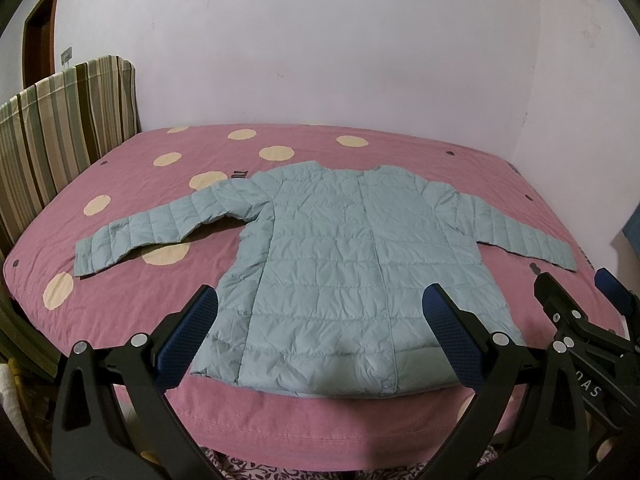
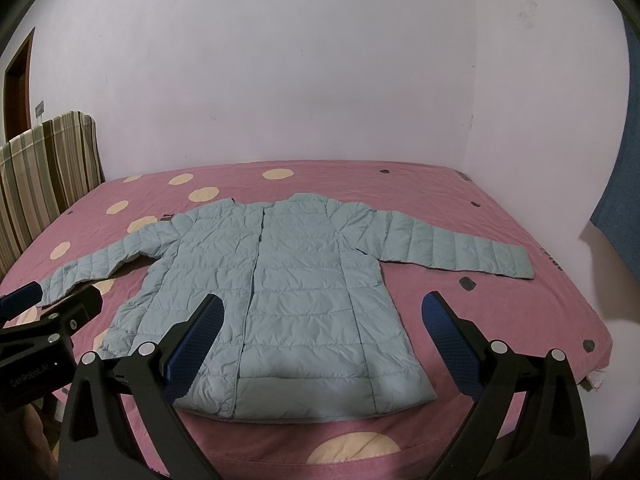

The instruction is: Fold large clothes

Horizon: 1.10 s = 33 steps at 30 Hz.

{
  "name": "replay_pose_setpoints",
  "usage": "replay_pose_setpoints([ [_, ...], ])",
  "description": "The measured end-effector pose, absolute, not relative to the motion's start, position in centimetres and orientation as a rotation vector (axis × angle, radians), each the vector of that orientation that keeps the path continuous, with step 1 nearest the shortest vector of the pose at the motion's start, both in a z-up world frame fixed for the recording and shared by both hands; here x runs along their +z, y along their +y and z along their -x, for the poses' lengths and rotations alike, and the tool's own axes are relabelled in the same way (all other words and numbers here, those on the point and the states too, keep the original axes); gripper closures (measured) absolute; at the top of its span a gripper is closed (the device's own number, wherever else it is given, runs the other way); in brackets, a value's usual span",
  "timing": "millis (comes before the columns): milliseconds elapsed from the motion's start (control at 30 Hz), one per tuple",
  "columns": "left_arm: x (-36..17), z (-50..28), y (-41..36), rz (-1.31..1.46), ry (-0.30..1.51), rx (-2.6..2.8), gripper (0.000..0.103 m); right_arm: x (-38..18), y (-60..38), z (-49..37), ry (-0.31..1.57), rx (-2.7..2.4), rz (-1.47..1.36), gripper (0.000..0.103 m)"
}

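A light blue quilted jacket (image 1: 332, 264) lies flat and face up on the pink bed, collar toward the far wall, both sleeves spread out to the sides. It also shows in the right wrist view (image 2: 288, 288). My left gripper (image 1: 320, 304) is open and empty, hovering above the jacket's hem near the bed's front edge. My right gripper (image 2: 322, 308) is open and empty, also above the hem. The right gripper shows at the right edge of the left wrist view (image 1: 572, 288); the left gripper shows at the left edge of the right wrist view (image 2: 56, 300).
The bed (image 1: 360, 424) has a pink sheet with cream dots and fills the room between the back wall and a right wall. A striped headboard (image 1: 68, 128) stands at the left. A blue cloth (image 2: 616, 208) hangs at the right. A door (image 1: 40, 28) is far left.
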<state>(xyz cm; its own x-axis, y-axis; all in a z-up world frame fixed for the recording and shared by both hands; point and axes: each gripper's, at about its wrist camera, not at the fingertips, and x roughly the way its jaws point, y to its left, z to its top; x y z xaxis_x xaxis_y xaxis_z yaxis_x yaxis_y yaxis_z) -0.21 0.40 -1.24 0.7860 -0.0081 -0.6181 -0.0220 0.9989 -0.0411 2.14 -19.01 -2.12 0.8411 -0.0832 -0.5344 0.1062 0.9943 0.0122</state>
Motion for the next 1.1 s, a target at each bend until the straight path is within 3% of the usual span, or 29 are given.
replay_pose_setpoints([
  [1100, -1.52, 0.64, 0.33, 0.048, 0.672, 0.005, 0.002, -1.91, -19.10, -1.84, 0.564, -0.101, -0.039, 0.005],
])
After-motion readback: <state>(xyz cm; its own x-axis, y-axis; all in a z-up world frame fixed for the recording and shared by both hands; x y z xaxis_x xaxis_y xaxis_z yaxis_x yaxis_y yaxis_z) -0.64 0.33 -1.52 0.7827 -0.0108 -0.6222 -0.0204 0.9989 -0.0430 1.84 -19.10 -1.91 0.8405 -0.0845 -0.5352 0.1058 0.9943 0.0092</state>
